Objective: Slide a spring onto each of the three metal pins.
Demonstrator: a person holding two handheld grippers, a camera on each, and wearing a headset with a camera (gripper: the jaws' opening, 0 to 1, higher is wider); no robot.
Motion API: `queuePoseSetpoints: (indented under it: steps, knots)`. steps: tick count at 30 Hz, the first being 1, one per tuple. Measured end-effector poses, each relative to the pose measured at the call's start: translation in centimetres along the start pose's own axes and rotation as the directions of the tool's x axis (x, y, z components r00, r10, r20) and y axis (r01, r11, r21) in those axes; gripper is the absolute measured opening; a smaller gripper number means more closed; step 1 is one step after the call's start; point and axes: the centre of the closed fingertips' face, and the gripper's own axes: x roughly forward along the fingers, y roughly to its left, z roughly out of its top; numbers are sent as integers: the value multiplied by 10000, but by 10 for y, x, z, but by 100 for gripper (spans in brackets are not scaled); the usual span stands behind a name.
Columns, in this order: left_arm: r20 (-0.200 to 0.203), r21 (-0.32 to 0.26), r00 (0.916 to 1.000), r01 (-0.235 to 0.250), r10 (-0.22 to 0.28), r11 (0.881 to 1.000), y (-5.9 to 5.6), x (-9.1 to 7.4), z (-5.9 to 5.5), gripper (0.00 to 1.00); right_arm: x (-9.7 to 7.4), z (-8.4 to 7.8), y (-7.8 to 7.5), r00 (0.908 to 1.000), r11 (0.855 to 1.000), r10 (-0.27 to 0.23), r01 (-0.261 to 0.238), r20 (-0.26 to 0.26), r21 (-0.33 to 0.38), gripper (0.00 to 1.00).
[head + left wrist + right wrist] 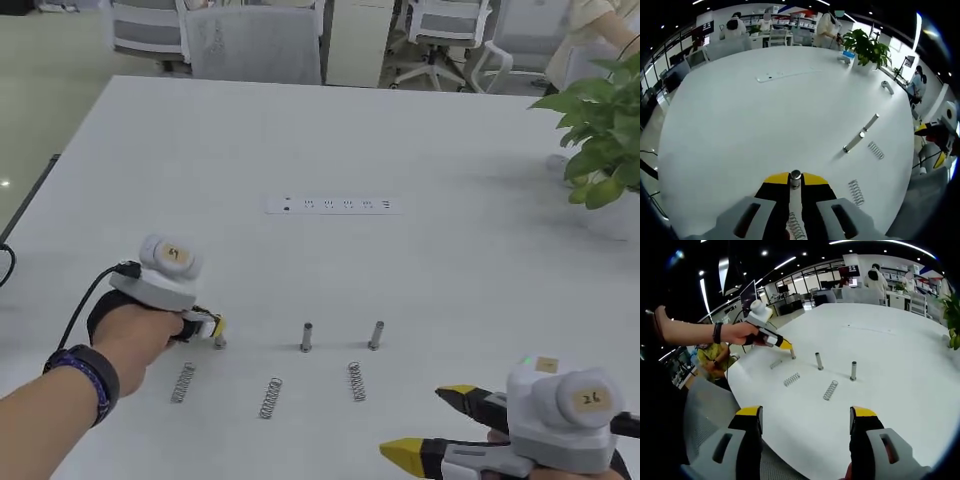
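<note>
Three short metal pins stand upright in a row: the left pin (220, 341) (796, 175) (792, 354), the middle pin (306, 337) (854, 142) (818, 361) and the right pin (376, 335) (870, 121) (853, 370). In front of each one lies a spring: the left spring (183, 382) (775, 363), the middle spring (271, 397) (856, 191) (791, 379) and the right spring (356, 381) (875, 149) (830, 389). My left gripper (216, 328) (796, 179) (785, 345) is shut on the left pin, yellow tips either side of it. Near the table's front edge my right gripper (428, 425) (806, 415) hangs open and holds nothing.
A white power strip (333, 205) lies mid-table behind the pins. A potted plant (603, 130) stands at the right edge. Office chairs (255, 40) sit past the far edge. A black cable (85, 300) trails from my left gripper.
</note>
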Motion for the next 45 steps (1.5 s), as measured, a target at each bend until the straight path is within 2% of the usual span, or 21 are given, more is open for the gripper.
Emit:
queuePoseSetpoints:
  steps: [10,12,15,19,45]
  knots:
    - [-14,649,10000,-62,63,9979,-7,-3,-6,0,-1,0,-2,10000,10000,-7,7,41,-18,70]
    - [-45,1013,9999,-154,159,9947,-8,-4,-7,0,-1,0,-2,10000,10000,-1,1,33,-30,70]
    - [-33,1263,9998,-171,177,9918,-7,-3,-6,0,-1,-1,-2,10000,10000,-1,1,37,-21,70]
    - [0,1284,9998,-195,197,9915,-2,0,-5,0,-2,-2,-1,10000,10000,-11,11,39,0,70]
    - [-2,1373,9999,-163,165,9904,-7,-3,-5,1,0,-2,-1,10000,10000,56,-56,5,-16,70]
